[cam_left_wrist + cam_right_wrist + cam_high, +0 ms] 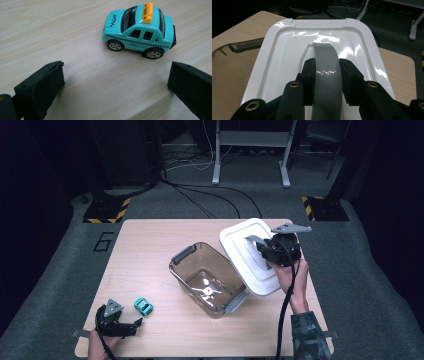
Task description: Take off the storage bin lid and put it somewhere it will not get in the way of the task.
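A white lid (239,251) with a grey handle (256,241) hangs tilted beside the right rim of a clear brown-tinted box (207,279) in the middle of the table. My right gripper (266,251) is shut on that handle; in the right gripper view its two pads squeeze the grey handle (326,75) from both sides, over the white lid (277,62). A teal toy taxi (143,306) stands near the table's front left. My left gripper (134,325) rests just in front of it, open; the taxi (138,31) lies beyond the spread jaws, untouched.
The box is open, with grey clip handles (183,254) at both ends and nothing visible inside. The wooden table (145,245) has bare room at the left and back. Behind it are cables, a hazard-striped base (106,211) and a white frame (252,150) on the floor.
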The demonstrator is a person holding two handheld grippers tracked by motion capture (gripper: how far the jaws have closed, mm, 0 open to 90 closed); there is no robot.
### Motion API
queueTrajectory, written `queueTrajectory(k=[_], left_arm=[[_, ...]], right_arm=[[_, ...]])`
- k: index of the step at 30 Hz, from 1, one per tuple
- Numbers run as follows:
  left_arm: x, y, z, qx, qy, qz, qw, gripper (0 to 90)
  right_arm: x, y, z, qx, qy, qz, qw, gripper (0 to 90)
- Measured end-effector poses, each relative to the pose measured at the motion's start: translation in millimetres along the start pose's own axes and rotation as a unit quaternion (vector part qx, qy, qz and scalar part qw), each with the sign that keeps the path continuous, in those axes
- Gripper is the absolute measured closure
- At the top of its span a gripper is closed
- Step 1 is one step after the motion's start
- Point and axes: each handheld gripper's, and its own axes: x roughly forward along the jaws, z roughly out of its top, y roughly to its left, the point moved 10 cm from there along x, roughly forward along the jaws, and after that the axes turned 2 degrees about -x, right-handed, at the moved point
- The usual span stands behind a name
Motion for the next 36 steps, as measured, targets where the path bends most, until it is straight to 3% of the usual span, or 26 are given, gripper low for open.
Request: queueTrajectory(k=[15, 26, 36], left_arm=[[-0.2, 0.1, 0.0, 0.000, 0.001, 0.000, 1.0000, 0.5], [-0.2, 0.0, -0.1, 0.000, 0.001, 0.000, 1.0000, 0.4], [-0.1, 0.1, 0.0, 0.001, 0.001, 0.000, 1.0000, 0.5]], right_arm=[[1.9, -37.3, -17.5, 0.032, 0.003, -0.044, 0.9985, 66.5], [8.1, -65.0, -40.6, 0.055, 0.018, -0.080, 0.9951, 66.5], [19.8, -82.0, -62.9, 0.082, 0.035, -0.095, 0.9915, 66.5]])
